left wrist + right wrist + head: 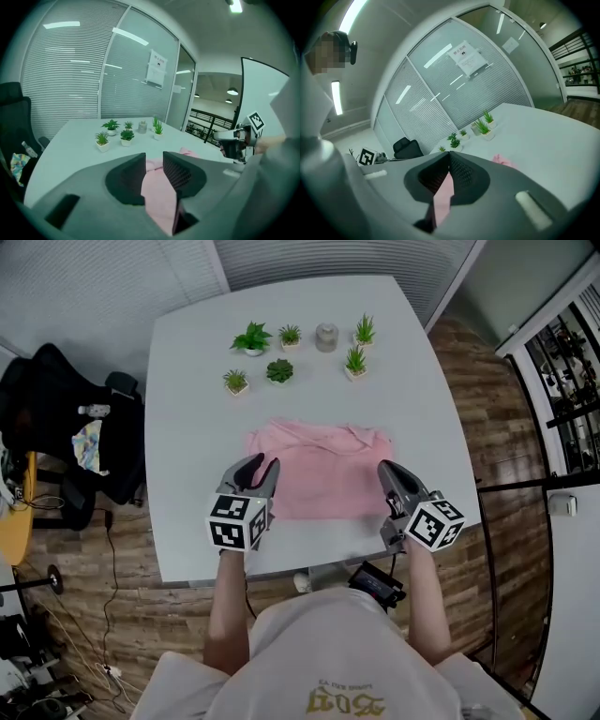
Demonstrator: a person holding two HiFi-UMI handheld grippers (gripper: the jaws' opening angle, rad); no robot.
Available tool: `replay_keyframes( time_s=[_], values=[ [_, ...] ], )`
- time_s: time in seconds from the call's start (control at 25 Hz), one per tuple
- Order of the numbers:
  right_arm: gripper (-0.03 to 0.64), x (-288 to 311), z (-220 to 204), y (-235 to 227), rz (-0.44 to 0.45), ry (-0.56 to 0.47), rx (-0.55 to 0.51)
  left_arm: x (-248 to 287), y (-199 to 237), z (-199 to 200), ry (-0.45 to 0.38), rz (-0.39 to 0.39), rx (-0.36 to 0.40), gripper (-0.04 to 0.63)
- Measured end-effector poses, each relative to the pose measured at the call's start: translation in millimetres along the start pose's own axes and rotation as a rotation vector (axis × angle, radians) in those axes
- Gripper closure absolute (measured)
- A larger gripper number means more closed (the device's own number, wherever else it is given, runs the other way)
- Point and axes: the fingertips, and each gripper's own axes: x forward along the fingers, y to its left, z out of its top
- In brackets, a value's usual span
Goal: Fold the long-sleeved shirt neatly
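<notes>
So, the big white worktop [187, 427] fills most of the head view. The pink shirt [319, 465] lies flat in the middle of it, already a squarish bundle, with its long side running left to right across me. Its near edge is close to my edge of the worktop.

My left gripper [258, 470] is at the near left corner of the shirt. The jaws are only partly closed, but pink fabric fills the gap from pad to pad and trails down under them, so I'd call that a grip. My right gripper [389, 472] is at the near right corner. Its jaws are pinched right together at the tips, with a strip of pink hanging from them.

The bit that matters is that the rest of the shirt lies straight ahead of both grippers, away from me. Both hands look about equally close to it. My guess is the near edge gets carried forward over the body, keeping both corners level so it doesn't skew.

The little potted plants [251, 338] sit well beyond the far edge of the shirt.
</notes>
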Motion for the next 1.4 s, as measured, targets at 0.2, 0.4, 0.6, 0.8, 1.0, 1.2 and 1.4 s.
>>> replay_keyframes(
  time_s=[0.2, 0.4, 0.6, 0.8, 1.0, 1.2, 1.4],
  values=[
    [0.606, -13, -4, 33, 0.061, 0.016, -0.085, -27, -15, 11, -0.094, 0.047, 0.032, 0.566],
    [0.606, -24, -2, 59, 0.071, 0.011, -0.172, -42, -34, 15, -0.137, 0.022, 0.018, 0.586],
    [0.606, -33, 5, 70, 0.040, -0.007, -0.231, -48, -46, 16, -0.124, -0.024, 0.013, 0.588],
    [0.606, -40, 9, 64, -0.045, -0.019, -0.288, -54, -51, 17, -0.130, -0.023, 0.014, 0.588],
    [0.606, -42, 9, 63, -0.044, -0.017, -0.296, -54, -52, 15, -0.125, -0.024, 0.002, 0.588],
    [0.607, -47, 8, 56, -0.058, -0.018, -0.282, -51, -56, 14, -0.118, -0.030, -0.001, 0.588],
    [0.606, -52, 8, 49, -0.067, -0.022, -0.278, -47, -60, 12, -0.114, -0.039, -0.005, 0.588]
  ],
)
